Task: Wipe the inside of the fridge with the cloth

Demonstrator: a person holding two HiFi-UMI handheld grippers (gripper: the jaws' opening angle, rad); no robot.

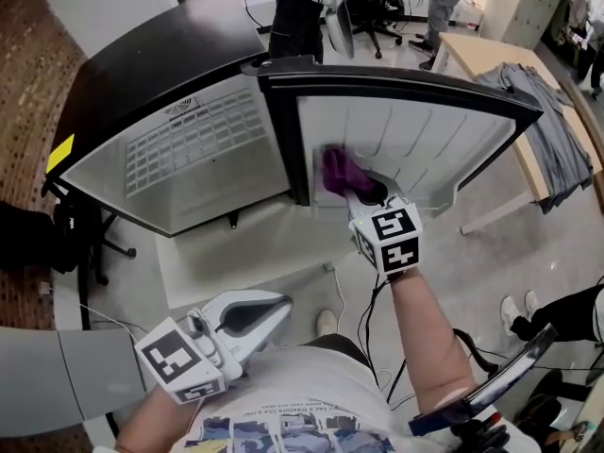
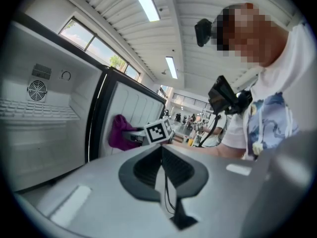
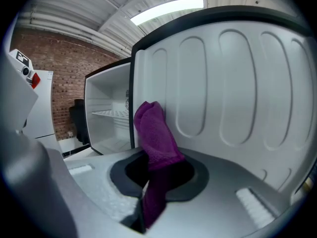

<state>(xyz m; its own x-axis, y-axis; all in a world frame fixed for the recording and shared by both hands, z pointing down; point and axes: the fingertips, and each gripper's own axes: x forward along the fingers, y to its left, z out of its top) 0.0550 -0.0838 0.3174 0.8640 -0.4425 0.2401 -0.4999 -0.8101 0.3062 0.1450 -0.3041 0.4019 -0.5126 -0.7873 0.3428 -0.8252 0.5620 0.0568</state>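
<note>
1. The fridge [image 1: 170, 149] stands at the left, black outside and white inside. A wire shelf [image 1: 193, 140] runs across its compartment, and the left gripper view shows a round fan vent [image 2: 37, 89] on the back wall above that shelf.
2. The left gripper [image 1: 269, 310] is held low in front of the person's shirt [image 1: 311, 394], well apart from the fridge. In its own view the two jaws meet along one line with nothing between them.
3. The cloth [image 1: 342, 170] is purple and bunched. It sits at the inner face of the open door, close to the hinge edge, and appears to rest against the white liner. The right gripper view shows it [image 3: 156, 138] standing up out of the jaws, with a tail hanging down through the gap.
4. The right gripper [image 1: 363, 192] is raised at arm's length to the door, and its jaws are clamped on the cloth.
5. The door [image 1: 425, 140] swings out to the right, black-rimmed, its white liner moulded with long rounded ribs [image 3: 237, 93].
6. At the far right stands a wooden table [image 1: 491, 59] with a grey garment [image 1: 552, 130] draped over it.
</note>
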